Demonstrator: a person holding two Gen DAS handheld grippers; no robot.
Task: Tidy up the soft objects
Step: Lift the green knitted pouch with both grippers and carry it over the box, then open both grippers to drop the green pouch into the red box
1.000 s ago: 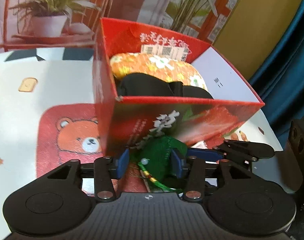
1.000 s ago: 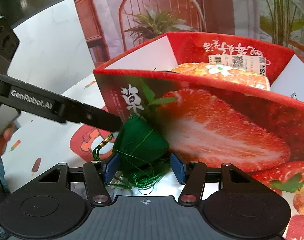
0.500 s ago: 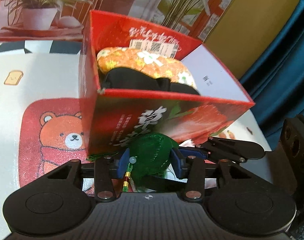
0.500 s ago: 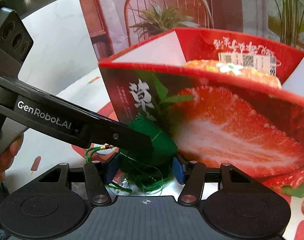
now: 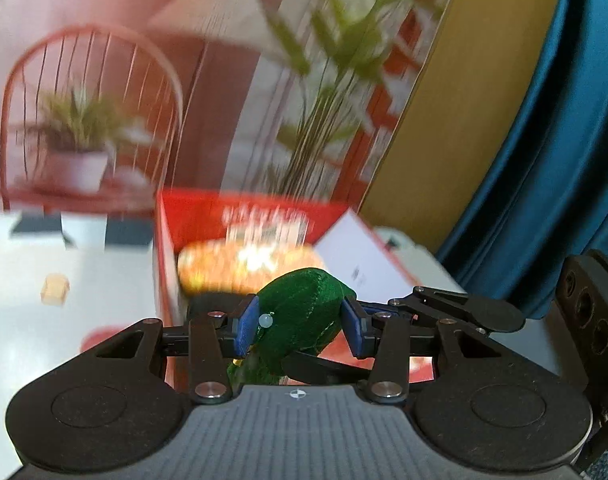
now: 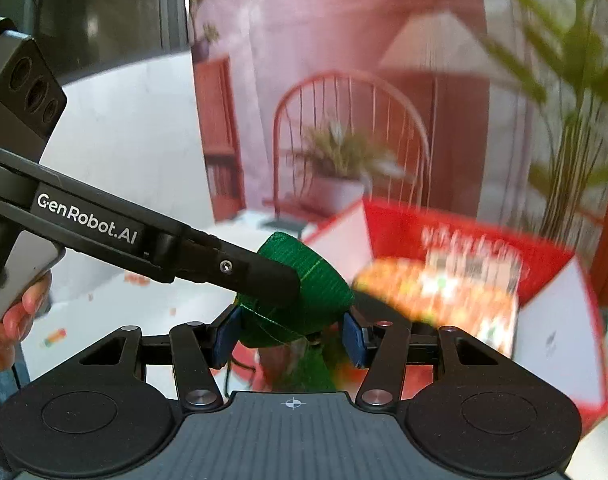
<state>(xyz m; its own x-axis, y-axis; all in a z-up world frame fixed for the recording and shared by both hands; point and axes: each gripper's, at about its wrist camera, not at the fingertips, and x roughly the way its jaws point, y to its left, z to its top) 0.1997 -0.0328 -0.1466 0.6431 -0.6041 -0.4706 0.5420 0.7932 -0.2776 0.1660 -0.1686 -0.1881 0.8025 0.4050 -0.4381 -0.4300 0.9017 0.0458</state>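
Two grippers close on one green pouch (image 5: 299, 316), a stuffed fabric shape with a pale bead (image 5: 265, 321) on its cord. In the left wrist view, the left gripper (image 5: 299, 326) has its blue pads pressed against either side of the pouch, jaws partly closed, the pouch filling the gap. The right gripper's black fingers (image 5: 444, 308) reach in from three o'clock, ending beside the pouch.

In the right wrist view, the right gripper (image 6: 289, 334) holds the same pouch (image 6: 312, 280) between its blue pads, jaws about half shut. The left gripper's finger (image 6: 263, 276) crosses in from nine o'clock and lies over the pouch's near face. A hand (image 6: 19, 320) grips that tool's handle at nine o'clock. Green tassel threads (image 6: 304, 372) hang below the pouch, blurred.

Beyond the pouch, at twelve o'clock in the left view, stands the open red box (image 5: 255, 208), blurred. Inside it lies an orange floral cushion (image 5: 247, 266) with something dark (image 5: 215, 302) in front of it. The box sits on a white patterned tabletop (image 5: 63, 272). Farther back are a red chair (image 5: 91, 120) bearing a potted plant (image 5: 77, 152), and a blue curtain (image 5: 544, 160) at two o'clock.
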